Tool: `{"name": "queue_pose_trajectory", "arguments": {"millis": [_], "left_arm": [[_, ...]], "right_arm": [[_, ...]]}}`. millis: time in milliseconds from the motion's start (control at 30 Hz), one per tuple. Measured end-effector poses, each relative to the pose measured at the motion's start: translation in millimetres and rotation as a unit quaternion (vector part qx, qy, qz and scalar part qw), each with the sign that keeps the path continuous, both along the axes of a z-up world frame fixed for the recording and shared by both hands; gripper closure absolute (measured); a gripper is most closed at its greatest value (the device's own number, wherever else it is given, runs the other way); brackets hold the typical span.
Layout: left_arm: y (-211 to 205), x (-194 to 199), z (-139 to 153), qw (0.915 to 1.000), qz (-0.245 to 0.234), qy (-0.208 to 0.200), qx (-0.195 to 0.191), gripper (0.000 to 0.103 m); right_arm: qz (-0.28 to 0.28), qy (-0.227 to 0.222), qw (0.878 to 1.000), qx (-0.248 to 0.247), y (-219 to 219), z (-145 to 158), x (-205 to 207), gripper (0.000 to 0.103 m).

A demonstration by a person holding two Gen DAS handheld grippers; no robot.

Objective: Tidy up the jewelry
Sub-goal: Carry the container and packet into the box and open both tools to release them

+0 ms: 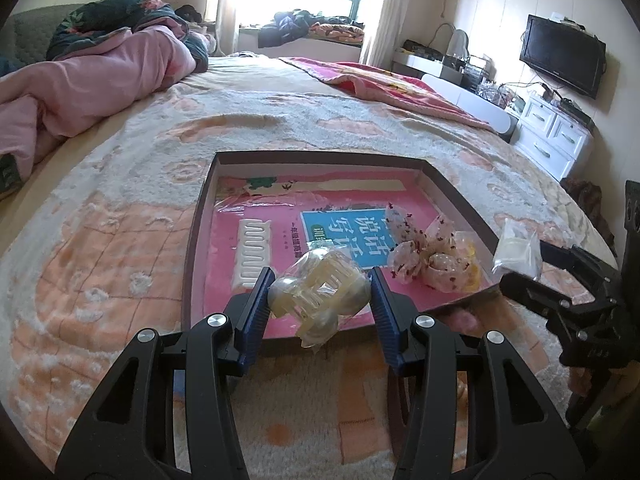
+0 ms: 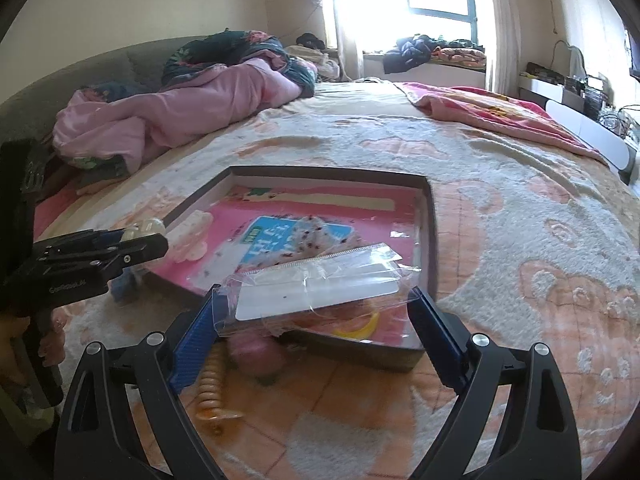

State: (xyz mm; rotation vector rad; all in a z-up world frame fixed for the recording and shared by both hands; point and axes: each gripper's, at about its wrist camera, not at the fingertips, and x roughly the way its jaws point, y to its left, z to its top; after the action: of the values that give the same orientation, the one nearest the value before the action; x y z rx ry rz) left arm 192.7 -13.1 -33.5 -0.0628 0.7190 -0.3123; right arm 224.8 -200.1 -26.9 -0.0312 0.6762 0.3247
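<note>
My left gripper (image 1: 320, 294) is shut on a translucent yellowish hair claw (image 1: 320, 288) wrapped in clear film, held just above the near edge of a dark-rimmed tray (image 1: 320, 157). The tray has a pink book as its floor, with a white comb clip (image 1: 252, 252) and spotted fabric bows (image 1: 424, 256) lying on it. My right gripper (image 2: 316, 312) is shut on a clear packet (image 2: 316, 286) with a white card inside, over the tray's (image 2: 328, 172) near right corner. In the right wrist view the left gripper (image 2: 158, 240) shows at the left edge, and the right gripper (image 1: 524, 268) shows at the right of the left wrist view.
Everything lies on a bed with a peach and white fleece blanket (image 1: 120, 240). An orange spiral hair tie (image 2: 210, 392) and a pink pompom (image 2: 256, 352) lie in front of the tray. A yellow ring (image 2: 360, 326) sits in the tray. Pink bedding (image 1: 80, 88) is heaped far left.
</note>
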Motion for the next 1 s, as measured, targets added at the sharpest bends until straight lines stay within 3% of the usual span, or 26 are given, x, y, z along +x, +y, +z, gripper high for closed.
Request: {"name": "queue_pose_trajectory", "arguments": {"millis": [367, 1000], "left_arm": [[-20, 25, -8, 0.9996, -0.018, -0.001, 0.022, 0.064], [-24, 53, -21, 0.9995, -0.021, 0.014, 0.022, 0.064]], "right_arm": [[-0.03, -0.004, 1.0, -0.007, -19, 3, 21, 0.015], [-0.032, 0.024, 0.999, -0.01, -17, -11, 74, 0.015]]}}
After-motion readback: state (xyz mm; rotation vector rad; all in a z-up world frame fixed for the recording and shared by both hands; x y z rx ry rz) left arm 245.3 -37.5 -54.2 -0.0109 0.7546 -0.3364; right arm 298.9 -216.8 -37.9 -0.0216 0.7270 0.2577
